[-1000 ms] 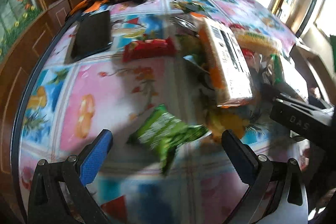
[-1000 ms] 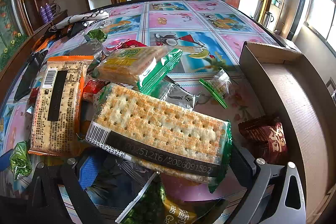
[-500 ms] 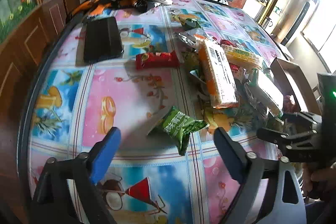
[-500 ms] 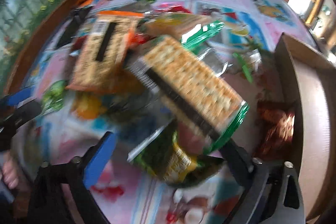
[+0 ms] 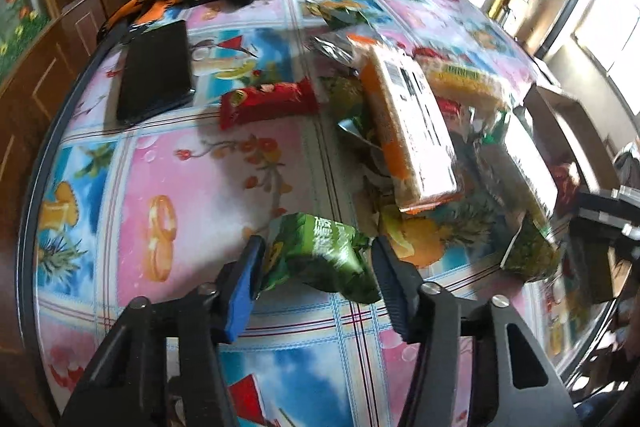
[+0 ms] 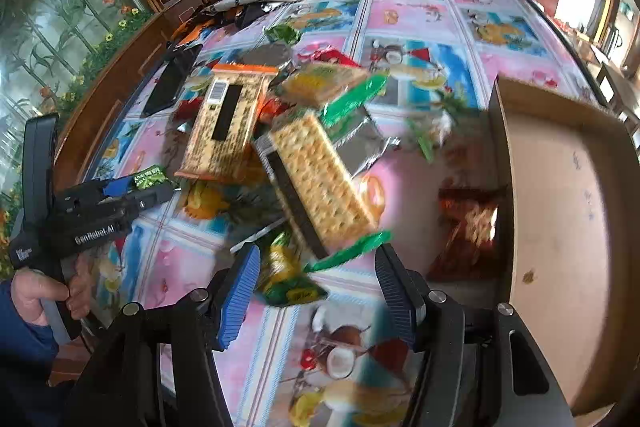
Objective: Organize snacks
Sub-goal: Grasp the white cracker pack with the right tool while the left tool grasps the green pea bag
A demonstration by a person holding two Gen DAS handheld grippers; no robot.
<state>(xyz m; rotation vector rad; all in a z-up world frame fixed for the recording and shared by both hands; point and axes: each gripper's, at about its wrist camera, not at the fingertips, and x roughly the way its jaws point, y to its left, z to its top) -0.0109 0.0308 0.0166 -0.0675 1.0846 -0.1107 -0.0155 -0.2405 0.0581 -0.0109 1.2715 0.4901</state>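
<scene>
Tongs closing: left (image 5: 316, 259) around green packet (image 5: 320, 251), right (image 6: 316, 267) around cracker pack (image 6: 324, 179); box (image 6: 560, 187) clearest right.

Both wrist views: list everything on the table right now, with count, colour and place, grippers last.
Green packet: one, between left gripper's jaws.
Cracker packs: three; green-edged, orange-edged, yellow-green, piled mid-table.
Red bar: one, left of pile.
Phone: one, black, far left.
Box: one, cardboard, right edge.
Brown packet: one, beside box.
Yellow-green bag: one, between right gripper's jaws.
Left gripper: closing.
Right gripper: closing.
Hand: one, on left gripper's handle.
</scene>
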